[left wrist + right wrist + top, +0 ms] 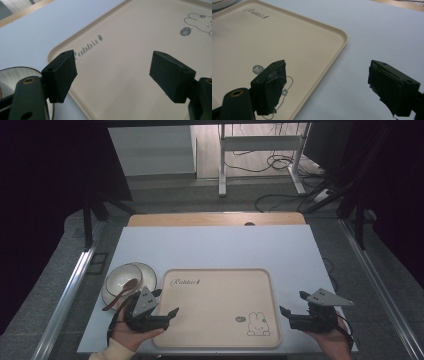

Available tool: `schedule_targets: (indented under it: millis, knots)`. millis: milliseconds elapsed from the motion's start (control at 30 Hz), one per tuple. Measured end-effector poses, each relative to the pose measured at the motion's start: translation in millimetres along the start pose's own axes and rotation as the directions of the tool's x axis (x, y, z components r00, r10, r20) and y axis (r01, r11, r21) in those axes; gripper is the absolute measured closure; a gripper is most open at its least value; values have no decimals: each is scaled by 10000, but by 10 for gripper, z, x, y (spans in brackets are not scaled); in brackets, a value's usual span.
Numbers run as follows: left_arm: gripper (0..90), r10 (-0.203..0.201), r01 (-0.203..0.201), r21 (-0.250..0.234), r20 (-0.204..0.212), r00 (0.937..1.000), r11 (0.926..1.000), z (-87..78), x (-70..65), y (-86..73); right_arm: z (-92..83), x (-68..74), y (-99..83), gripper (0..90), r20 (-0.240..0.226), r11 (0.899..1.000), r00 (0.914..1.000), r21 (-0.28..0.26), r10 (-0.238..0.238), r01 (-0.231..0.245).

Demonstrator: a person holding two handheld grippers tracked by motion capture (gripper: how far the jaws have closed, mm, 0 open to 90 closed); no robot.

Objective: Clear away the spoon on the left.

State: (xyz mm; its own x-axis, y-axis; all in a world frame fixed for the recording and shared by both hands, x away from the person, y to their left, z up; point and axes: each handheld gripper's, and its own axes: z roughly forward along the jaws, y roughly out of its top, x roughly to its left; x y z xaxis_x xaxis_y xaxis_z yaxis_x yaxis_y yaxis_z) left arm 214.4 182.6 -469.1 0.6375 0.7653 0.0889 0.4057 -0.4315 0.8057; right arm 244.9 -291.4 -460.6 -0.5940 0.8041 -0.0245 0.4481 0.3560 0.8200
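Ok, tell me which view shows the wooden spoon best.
The high view: the wooden spoon lies whole in the white bowl, handle sticking out over the rim toward the left hand-held gripper. The left gripper view catches just an edge of the bowl; the right gripper view a sliver of white rim.

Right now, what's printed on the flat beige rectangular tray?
The beige tray bears a line-drawn rabbit and the word Rabbit, clearest in the high view.

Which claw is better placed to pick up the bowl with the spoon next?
Probably the left claw: open, it sits just beside the bowl and spoon. The right claw is across the tray.
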Motion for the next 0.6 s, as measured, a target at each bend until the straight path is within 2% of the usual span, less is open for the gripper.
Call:
schedule_targets:
  millis: [100,233,300,533,600]
  knots:
    - [225,-60,60,-51,16,10000,10000,-54,23,34,0,-3,-8,154,35,10000,10000,41,-23,23]
    - [235,53,-53,-225,-27,10000,9997,-116,21,86,-11,0,-1,156,116,10000,9999,11,-53,53]
    - [237,154,-155,-259,-40,9999,9995,-140,25,97,-12,3,2,156,-9,10000,10000,-63,-50,50]
    - [241,-16,12,-493,-96,10000,9988,-236,68,107,1,43,6,156,-172,9998,9997,-94,-189,188]
    - [240,50,-57,-520,-138,9999,9986,-275,74,126,4,39,5,156,-180,9997,9996,-106,-216,214]
